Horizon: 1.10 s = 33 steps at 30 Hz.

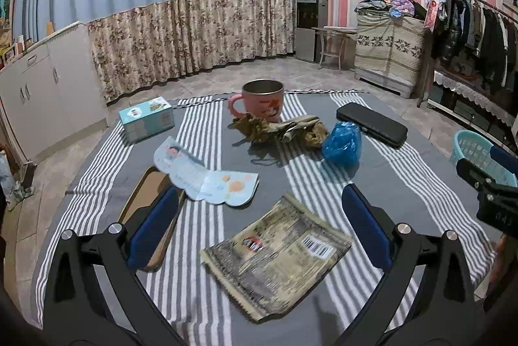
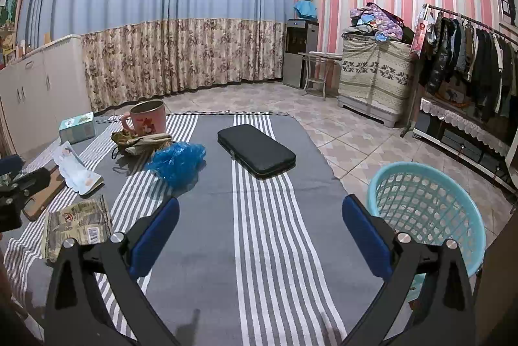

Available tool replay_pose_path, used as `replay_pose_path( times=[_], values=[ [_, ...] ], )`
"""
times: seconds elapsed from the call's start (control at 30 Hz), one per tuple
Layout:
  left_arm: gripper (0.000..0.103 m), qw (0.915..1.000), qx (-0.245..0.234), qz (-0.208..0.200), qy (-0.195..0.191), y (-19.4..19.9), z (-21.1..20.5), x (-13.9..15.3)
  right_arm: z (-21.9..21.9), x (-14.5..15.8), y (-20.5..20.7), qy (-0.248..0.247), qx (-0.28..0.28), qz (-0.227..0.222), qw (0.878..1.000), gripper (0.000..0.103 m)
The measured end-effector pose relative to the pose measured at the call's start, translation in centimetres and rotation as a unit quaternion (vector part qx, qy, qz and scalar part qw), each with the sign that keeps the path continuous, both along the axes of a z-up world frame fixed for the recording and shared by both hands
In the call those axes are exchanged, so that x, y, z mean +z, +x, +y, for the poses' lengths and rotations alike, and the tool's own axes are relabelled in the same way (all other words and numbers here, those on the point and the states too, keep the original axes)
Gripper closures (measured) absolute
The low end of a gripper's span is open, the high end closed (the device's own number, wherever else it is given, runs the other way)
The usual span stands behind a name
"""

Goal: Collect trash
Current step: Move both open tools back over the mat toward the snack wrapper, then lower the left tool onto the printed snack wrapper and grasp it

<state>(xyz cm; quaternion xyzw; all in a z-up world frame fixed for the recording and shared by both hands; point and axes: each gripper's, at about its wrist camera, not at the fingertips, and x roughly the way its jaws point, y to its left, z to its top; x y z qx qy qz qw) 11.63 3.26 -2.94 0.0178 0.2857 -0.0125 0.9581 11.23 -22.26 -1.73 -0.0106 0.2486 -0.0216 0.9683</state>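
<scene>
Hovering level over striped cloth (image 2: pixel 200 248): left tool (image 1: pixel 259 226) released above wrapper (image 1: pixel 278 255); right tool (image 2: pixel 260 236) released.

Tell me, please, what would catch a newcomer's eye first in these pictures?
Probably the crumpled blue plastic bag at the middle of the striped table cloth, beside a black case. The flattened snack wrapper lies right before the open left tongs, and a turquoise basket waits past the table's right edge.

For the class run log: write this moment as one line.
left gripper: open, above wrapper | right gripper: open, empty | basket: beside table | trash: uncollected
</scene>
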Motion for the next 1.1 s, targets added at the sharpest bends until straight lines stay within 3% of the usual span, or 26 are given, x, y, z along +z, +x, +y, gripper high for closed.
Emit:
replay_pose_path(
  times=[0.3,0.53,0.77,1.1],
  values=[
    [0.005,0.9996,0.018,0.02,-0.011,-1.3,1.1,-2.2,-0.7,-0.8,0.8,-0.023,-0.004,0.015,1.0,0.005],
    [0.005,0.9986,0.006,0.053,-0.006,-2.0,0.0,-5.5,-2.2,-1.6,1.8,0.039,-0.009,0.034,0.999,0.004],
    [0.006,0.9965,-0.021,0.08,-0.012,-1.5,-0.9,-6.4,-1.3,-2.0,2.3,-0.006,-0.018,0.053,0.998,0.004],
    [0.006,0.9924,-0.061,0.102,0.033,-0.9,-3.6,-6.7,-2.0,-2.1,2.2,0.012,-0.022,0.056,0.998,0.004]
  ],
)
